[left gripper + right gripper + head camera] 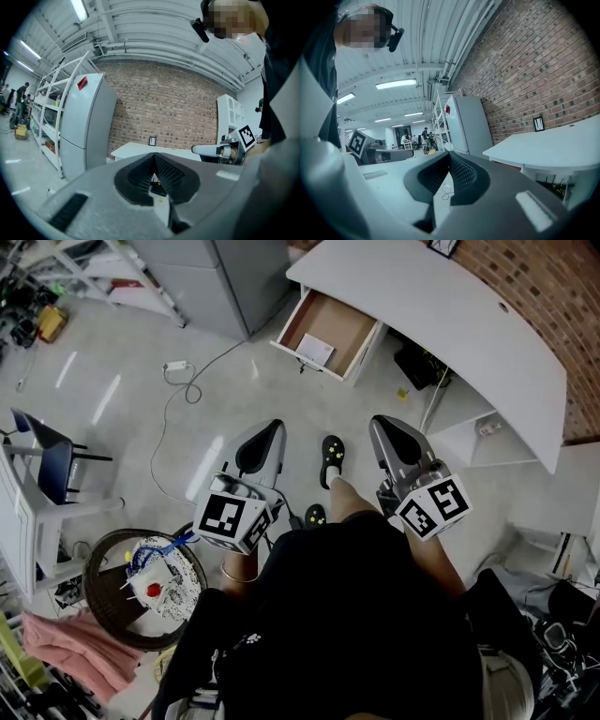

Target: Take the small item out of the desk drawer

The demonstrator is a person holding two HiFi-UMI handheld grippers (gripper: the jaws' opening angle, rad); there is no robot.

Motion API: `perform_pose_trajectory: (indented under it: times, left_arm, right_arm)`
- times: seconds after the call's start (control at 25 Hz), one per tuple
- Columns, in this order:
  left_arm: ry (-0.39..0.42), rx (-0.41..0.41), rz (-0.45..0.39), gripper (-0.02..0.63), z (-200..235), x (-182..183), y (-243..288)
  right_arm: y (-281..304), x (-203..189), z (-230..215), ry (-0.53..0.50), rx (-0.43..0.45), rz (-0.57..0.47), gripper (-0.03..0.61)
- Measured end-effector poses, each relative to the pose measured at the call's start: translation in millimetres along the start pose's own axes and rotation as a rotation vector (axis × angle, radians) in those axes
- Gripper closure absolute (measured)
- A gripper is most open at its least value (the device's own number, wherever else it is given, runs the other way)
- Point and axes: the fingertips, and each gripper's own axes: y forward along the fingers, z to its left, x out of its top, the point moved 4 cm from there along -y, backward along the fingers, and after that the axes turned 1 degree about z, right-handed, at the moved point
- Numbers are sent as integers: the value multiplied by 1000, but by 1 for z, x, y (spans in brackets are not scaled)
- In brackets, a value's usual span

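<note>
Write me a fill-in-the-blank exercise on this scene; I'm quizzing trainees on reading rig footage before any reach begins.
1. The desk drawer stands ___, with a pale flat item inside.
2. The left gripper and the right gripper both have jaws ___, with nothing between them.
3. The wall behind the white desk is made of ___.
4. The wicker basket sits on the floor at the person's ___ side.

Missing words: open; shut; brick; left.

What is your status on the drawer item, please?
Shut and empty: left gripper, right gripper. Drawer open, small pale item inside, untouched. Charger cable on floor, left of the path.
</note>
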Motion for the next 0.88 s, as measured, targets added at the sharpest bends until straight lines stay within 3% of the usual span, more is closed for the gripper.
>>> perform_pose_trajectory:
  times: [0.44, 0.88]
  left_arm:
    - [11, 98, 1, 614, 44, 12, 26]
    - [-7, 102, 11, 614, 70, 19, 78]
  right_arm:
    - [64, 5, -39, 12, 65, 19, 569]
    - [108, 5, -87, 30, 76, 50, 569]
